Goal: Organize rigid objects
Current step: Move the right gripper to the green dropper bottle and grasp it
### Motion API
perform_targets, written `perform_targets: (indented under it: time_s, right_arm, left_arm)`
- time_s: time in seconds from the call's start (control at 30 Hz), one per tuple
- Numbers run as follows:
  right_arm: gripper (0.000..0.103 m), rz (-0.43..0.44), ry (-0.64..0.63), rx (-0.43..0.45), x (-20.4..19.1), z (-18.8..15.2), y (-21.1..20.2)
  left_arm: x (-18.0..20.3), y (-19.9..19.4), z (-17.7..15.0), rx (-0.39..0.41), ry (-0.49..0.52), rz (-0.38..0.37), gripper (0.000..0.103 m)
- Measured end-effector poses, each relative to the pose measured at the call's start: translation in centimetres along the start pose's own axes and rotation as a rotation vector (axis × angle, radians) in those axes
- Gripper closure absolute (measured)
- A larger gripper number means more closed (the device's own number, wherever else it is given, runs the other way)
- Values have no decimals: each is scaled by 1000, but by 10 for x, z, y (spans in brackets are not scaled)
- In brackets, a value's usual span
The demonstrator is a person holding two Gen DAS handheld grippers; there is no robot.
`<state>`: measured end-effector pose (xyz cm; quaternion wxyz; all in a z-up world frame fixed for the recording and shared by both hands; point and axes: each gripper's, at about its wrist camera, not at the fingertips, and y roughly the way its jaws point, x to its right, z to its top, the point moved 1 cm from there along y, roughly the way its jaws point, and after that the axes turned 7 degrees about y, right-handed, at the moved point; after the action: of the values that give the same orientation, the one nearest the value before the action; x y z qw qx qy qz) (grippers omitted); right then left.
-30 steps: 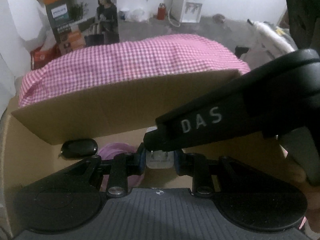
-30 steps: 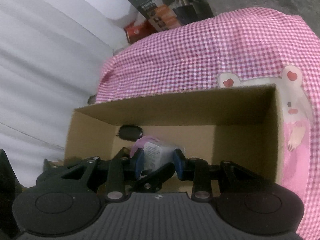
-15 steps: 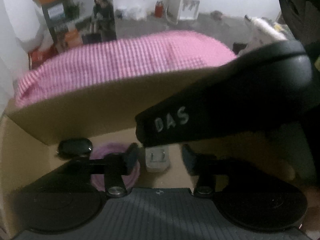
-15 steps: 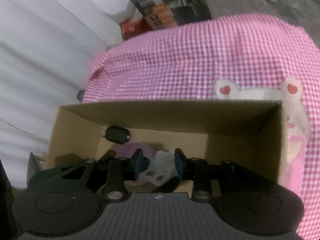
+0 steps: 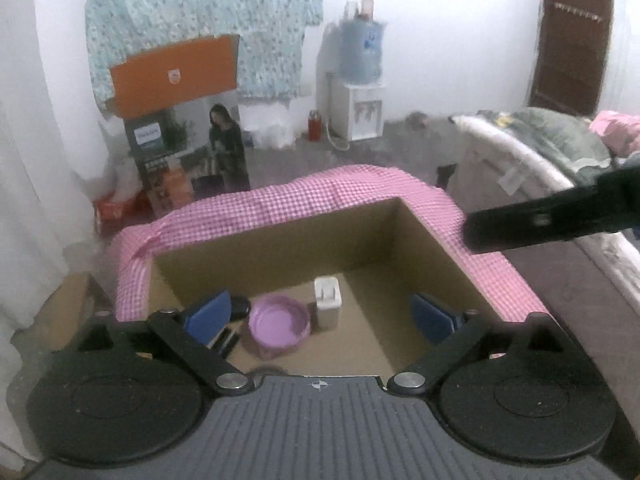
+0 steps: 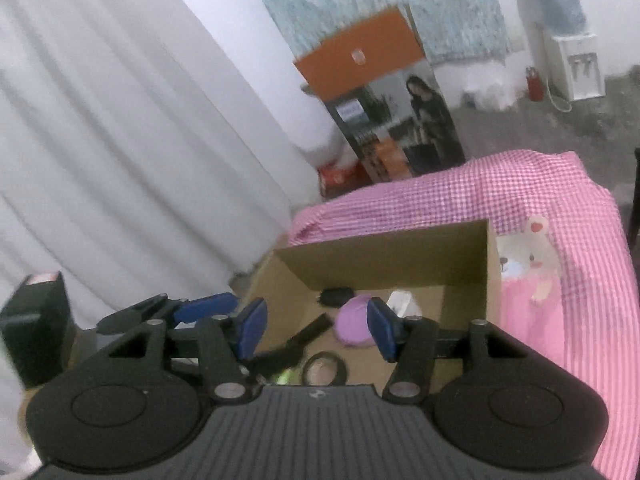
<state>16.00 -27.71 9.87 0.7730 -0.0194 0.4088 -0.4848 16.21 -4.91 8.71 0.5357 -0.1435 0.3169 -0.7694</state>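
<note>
Hovering above cardboard box [image 5: 436, 240], left gripper [image 5: 320, 316] spread wide, holding nothing. Right gripper [image 6: 316, 330] also parted, empty, above same box [image 6: 384, 256]. Inside box: white charger [image 5: 327, 300] upright at centre floor, pink lid [image 5: 278, 326] just beside it at 9 o'clock, small black oval item [image 5: 240, 306] further toward 9 o'clock. Pink checked cloth [image 5: 304, 196] under box, showing at 12 o'clock.
</note>
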Motion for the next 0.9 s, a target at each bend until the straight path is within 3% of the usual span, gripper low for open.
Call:
perform_targets:
  time_s: [0.2, 0.33, 0.43, 0.5, 0.73, 0.8, 0.9]
  right_arm:
    - [45, 60, 22, 15, 4, -62, -32]
    - [45, 67, 44, -38, 11, -96, -15]
    - [46, 7, 9, -64, 12, -111, 5]
    - [49, -22, -24, -87, 10, -118, 22]
    - [64, -105, -152, -129, -1, -126, 74]
    - [70, -94, -161, -148, 0, -131, 81]
    - [78, -85, -167, -168, -1, -133, 88]
  left_arm:
    - [18, -30, -53, 41, -6, -39, 5]
    - [38, -17, -90, 31, 29, -63, 5]
    - [49, 0, -109, -6, 53, -74, 11]
    - [54, 11, -117, -17, 81, -59, 24]
    - [53, 36, -118, -15, 125, -40, 47]
    - [51, 41, -119, -22, 115, -51, 58]
    - [49, 47, -121, -26, 91, -69, 63]
